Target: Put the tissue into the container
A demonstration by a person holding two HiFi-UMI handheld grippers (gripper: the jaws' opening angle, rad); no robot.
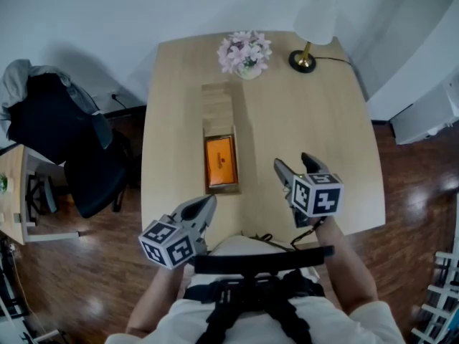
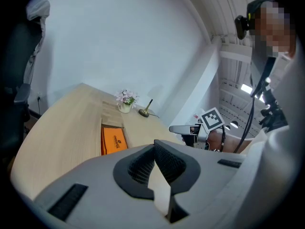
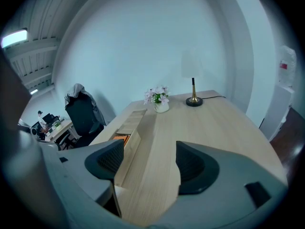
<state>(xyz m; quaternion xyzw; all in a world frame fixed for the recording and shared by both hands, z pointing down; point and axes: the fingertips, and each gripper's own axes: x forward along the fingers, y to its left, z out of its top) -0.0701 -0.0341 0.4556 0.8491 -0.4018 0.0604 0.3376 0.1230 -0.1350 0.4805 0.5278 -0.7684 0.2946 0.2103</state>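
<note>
We see a table (image 1: 315, 120) of pale, matt wood and a wooden container (image 1: 221, 189) of like grain, with a glossy orange tissue pack (image 1: 220, 160) in it. The lamp base (image 1: 303, 61) is shiny brass-coloured metal and the floor (image 1: 86, 264) dark polished wood. The left gripper (image 1: 204, 208) and right gripper (image 1: 290, 165) are matt grey plastic with 2 black ribbed pads (image 3: 193, 163) each

Print on the orange pack (image 1: 220, 160) is too small to read. Far end of the box (image 1: 218, 110), toward 12 o'clock, is covered; inside hidden. The surface (image 1: 315, 120): 6 o'clock edge hidden by the person (image 1: 179, 322). At 9 o'clock, the side desk (image 1: 10, 185) is cut by the frame edge.
</note>
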